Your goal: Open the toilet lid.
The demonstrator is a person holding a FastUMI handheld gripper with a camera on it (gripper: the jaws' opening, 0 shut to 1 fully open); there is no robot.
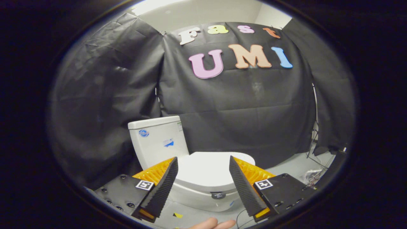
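Gripper spread wide, holding nothing, fingers framing the toilet from above and short of it. One toilet, one tank at rear, one lid, down and closed, lying flat between and beyond the fingertips. Lid likely rigid, smooth, slippery plastic, light, hinged at tank side. Best taken at front rim, lifted from beneath. One hand below.

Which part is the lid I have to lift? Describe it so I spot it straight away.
Find the white toilet in front of the black cloth wall, with its boxy tank standing upright at the back. The lid is the flat, rounded white slab lying closed over the bowl, just beyond the open gripper, framed between its fingers. Unlike the tank, it lies horizontal.
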